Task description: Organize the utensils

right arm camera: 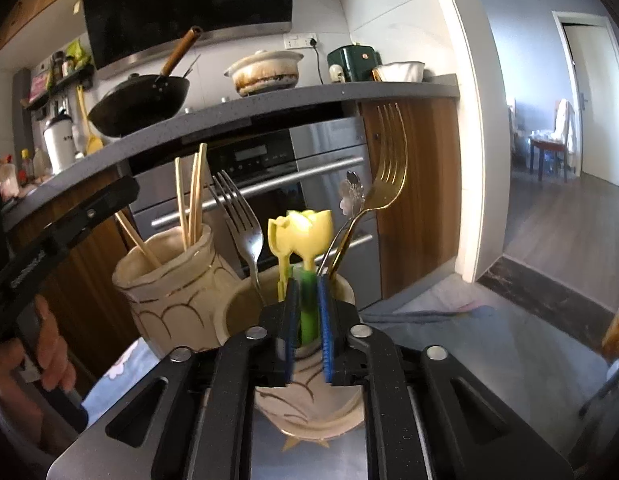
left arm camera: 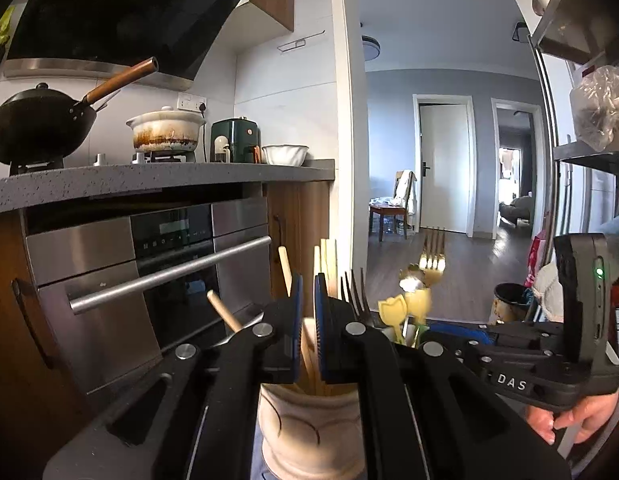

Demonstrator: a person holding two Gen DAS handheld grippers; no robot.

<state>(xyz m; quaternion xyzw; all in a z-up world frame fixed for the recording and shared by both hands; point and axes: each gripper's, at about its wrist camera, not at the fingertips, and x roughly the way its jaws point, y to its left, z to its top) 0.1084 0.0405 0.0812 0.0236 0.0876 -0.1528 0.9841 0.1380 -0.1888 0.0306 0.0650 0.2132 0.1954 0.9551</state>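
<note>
left tool [left arm camera: 308, 312] is closed down on a pale chopstick [left arm camera: 309, 354], pads pinching it just above the mouth of the cream holder [left arm camera: 309, 428] that already carries the other chopsticks [right arm camera: 191, 196]. stick tip looks to be inside the rim, so this reads as a lowering-in step, nearly done.

right tool [right arm camera: 308, 322] sits over the second cream holder [right arm camera: 309, 400], its blue pads either side of the green stem [right arm camera: 308, 312] of a yellow tulip-topped utensil [right arm camera: 301, 232]. a sliver of gap shows beside the stem, so i read the pads as slack rather than clamped on it; the stem is blurred, so contact is hard to call. my guess is a release into the holder.

same holder carries a steel fork [right arm camera: 239, 216], a gold fork [right arm camera: 385, 168] and a small silver spoon [right arm camera: 351, 196]. the two holders stand just beside each other on a blue patterned cloth [right arm camera: 121, 364] over the desk. a hand [right arm camera: 49, 356] grips the left tool's handle at the edge of the right view.

risks as i judge them:
- both tools work close together over neighbouring holders; a sideways drift could knock one tool body against the other.
- if the tulip piece is let go while tilted, it may lean onto the spoon and gold fork, which already splay outward, and tip them.
- pulling the left tool away before fully letting go could drag the chopstick back out or rock its holder on the soft cloth.
- upright fork tines stand near both tools' pads; a low withdrawal could snag them.
</note>
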